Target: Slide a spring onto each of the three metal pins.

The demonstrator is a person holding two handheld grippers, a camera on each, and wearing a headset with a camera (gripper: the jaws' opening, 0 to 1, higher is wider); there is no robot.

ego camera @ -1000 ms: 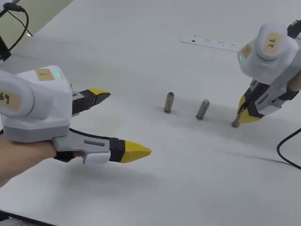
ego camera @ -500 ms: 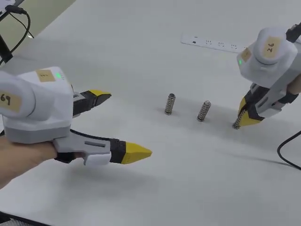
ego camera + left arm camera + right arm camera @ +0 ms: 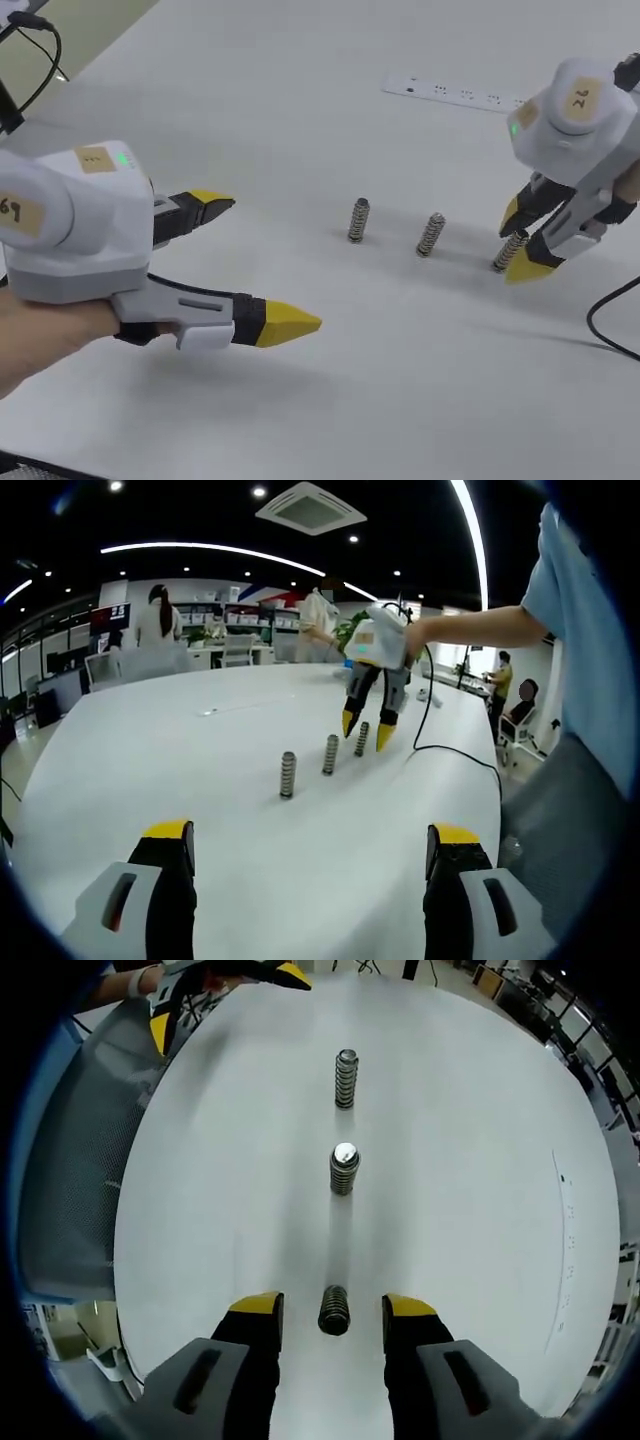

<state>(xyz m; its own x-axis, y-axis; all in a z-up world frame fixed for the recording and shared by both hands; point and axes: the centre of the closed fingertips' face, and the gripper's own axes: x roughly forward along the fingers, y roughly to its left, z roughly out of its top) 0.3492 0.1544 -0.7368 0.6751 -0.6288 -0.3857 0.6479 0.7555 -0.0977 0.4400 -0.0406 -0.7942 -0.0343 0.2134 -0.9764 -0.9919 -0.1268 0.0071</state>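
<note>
The left gripper [image 3: 260, 260] lay level and low over the white table [image 3: 300, 420], held from behind by a hand [image 3: 40, 335], and its yellow-tipped jaws pointed toward the middle spring [image 3: 431, 233] from well away. The jaws stood wide apart with nothing between them; in the left gripper view [image 3: 312, 832] the bare tabletop showed through the gap.

The right gripper [image 3: 518, 245] hung tilted steeply down on the other side of the middle spring, tips close to the table. Its jaws were parted and held nothing. They straddled the end spring [image 3: 509, 251], and in the right gripper view [image 3: 333, 1306] a slim gap showed on each side of that spring [image 3: 334, 1310].

There were three springs, standing in a row, each leaning a little. The end spring stood just beside the middle spring. The near spring [image 3: 359, 219] stood just beside it on the left gripper's side. In the right gripper view the middle spring [image 3: 343, 1168] had a shiny round metal top.

One white power strip [image 3: 450, 91] lay flat well beyond the middle spring. One black cable [image 3: 610, 320] curled on the table past the right gripper.
</note>
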